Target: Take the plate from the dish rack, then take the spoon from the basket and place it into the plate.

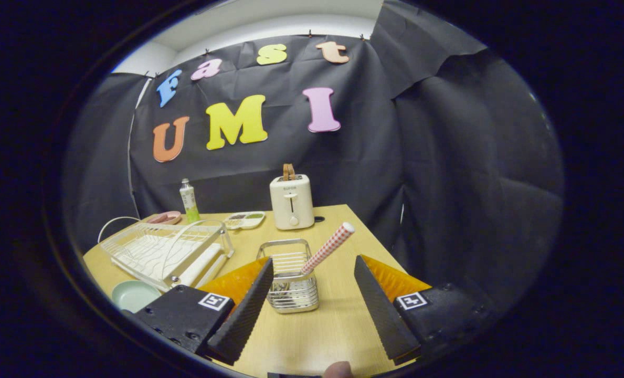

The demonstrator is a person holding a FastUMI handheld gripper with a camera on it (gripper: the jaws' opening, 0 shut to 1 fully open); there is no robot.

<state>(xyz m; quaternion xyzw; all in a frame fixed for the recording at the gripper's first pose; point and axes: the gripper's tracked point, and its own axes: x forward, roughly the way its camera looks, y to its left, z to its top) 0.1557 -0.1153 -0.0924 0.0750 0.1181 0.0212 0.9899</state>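
With the plate [133, 295] already out on the table just left of the empty dish rack [166, 253], I judge step one done; my gripper [312, 294] is spread wide, empty, around the basket [291, 283], where the spoon [327, 248] waits.

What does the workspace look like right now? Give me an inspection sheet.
Surface: wooden table.
Job's things: pale green plate on the table, in front of the dish rack; red-checked spoon handle leans out of the wire basket.
Clutter: toaster, tube, pink dish, palette tray.
Grippers: gripper open, holding nothing, basket just ahead between the fingers.
Cables: white cord behind the rack.
Surroundings: black cloth wall.
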